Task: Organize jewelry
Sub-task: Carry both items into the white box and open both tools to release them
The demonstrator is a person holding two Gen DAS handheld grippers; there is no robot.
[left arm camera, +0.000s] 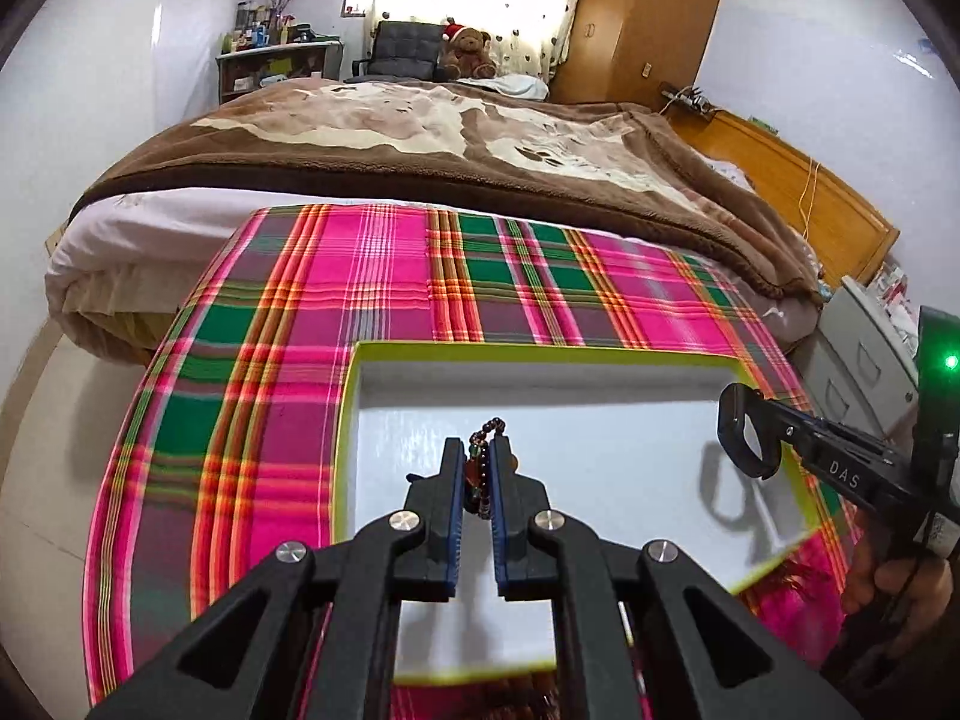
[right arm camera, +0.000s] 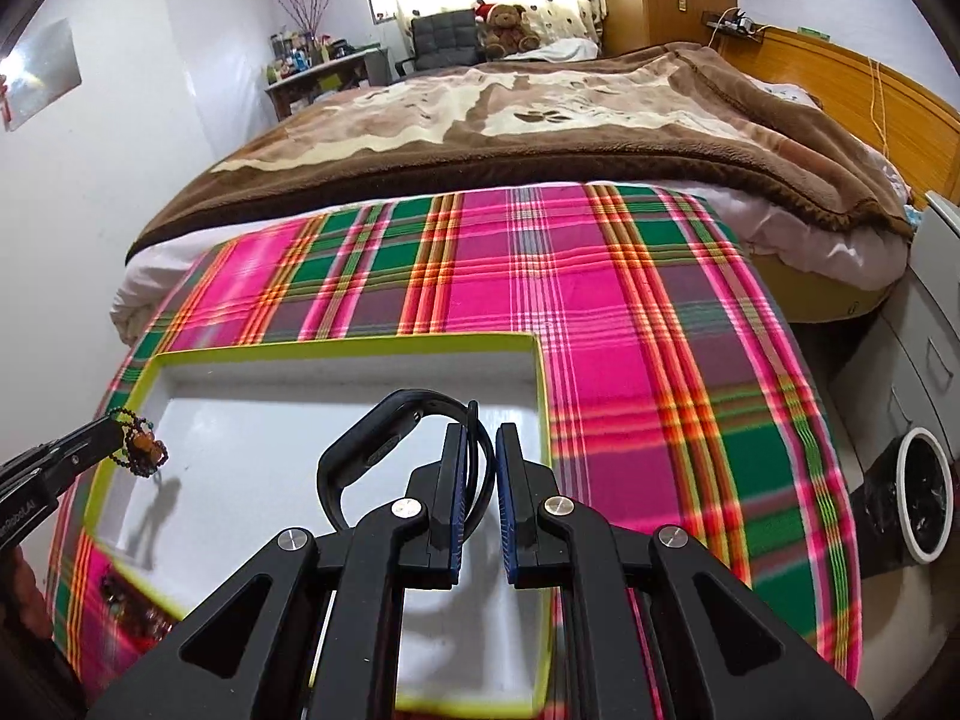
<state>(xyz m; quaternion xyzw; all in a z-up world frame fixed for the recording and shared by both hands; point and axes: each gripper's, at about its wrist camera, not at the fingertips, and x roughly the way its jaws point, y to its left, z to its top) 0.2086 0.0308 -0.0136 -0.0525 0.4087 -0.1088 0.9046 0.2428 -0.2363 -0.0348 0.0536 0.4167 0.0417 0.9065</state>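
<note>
A white box with a lime-green rim (left arm camera: 360, 420) (right arm camera: 543, 384) lies on a pink and green plaid cloth (left arm camera: 384, 282) (right arm camera: 630, 312). My left gripper (left arm camera: 477, 456) is shut on a dark beaded bracelet (left arm camera: 483, 447) and holds it above the box floor; the bracelet also shows at the left of the right wrist view (right arm camera: 141, 447). My right gripper (right arm camera: 480, 444) is shut on a black wristband (right arm camera: 384, 438) and holds it over the box; the band shows at the right of the left wrist view (left arm camera: 744, 438).
The cloth covers a table in front of a bed with a brown blanket (left arm camera: 420, 132). A grey cabinet (right arm camera: 924, 348) and a round bin (right arm camera: 924, 492) stand at the right. More beaded items lie on the cloth near the box's front corner (right arm camera: 129, 603).
</note>
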